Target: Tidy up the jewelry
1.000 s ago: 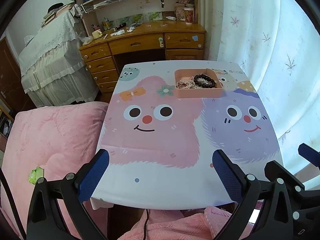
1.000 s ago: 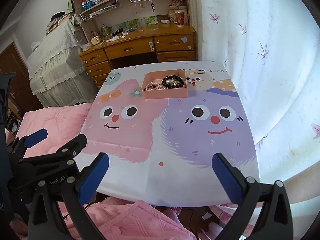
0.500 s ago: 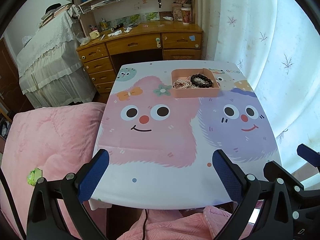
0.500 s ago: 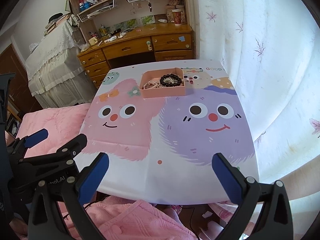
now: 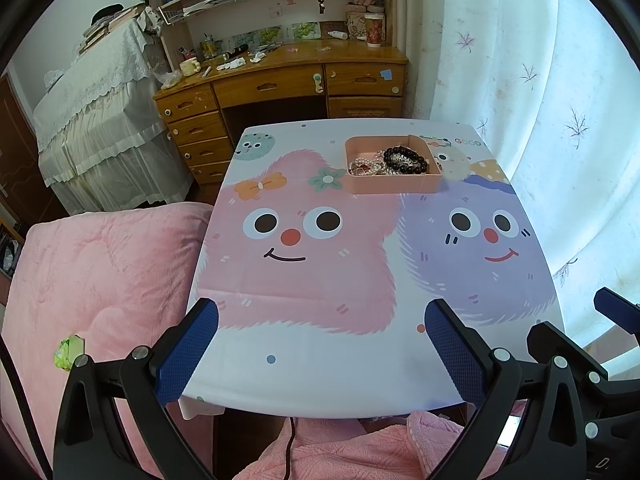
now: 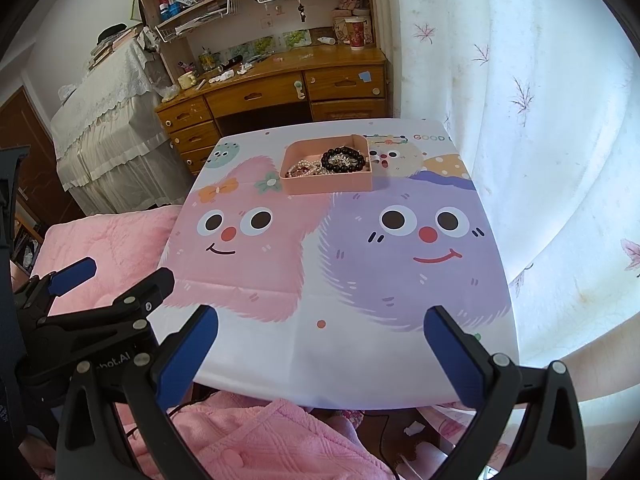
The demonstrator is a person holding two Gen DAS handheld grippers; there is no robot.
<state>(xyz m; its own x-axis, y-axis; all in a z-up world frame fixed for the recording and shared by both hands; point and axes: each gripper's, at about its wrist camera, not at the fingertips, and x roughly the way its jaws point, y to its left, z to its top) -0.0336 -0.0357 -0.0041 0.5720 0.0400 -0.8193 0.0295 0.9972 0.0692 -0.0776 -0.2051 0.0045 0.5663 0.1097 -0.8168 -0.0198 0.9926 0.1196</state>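
Jewelry [image 5: 387, 161] heaped in pink tray [image 5: 394, 184] at table's far edge; left gripper [image 5: 321, 344] and right gripper [image 6: 321, 344] wide, holding nothing.

Matt plastic tray [image 5: 394, 185], glossy dark beads [image 5: 405, 159], smooth printed tablecloth [image 5: 320, 360]

Pink tray [image 5: 390, 184], cartoon-print table [image 5: 320, 344]
Dark bead bracelet [image 5: 405, 159] is lying in it; pink and purple fuzzy faces are covering the table

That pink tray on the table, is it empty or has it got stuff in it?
Not empty: the pink tray holds a dark bead bracelet and pale pearl strands.
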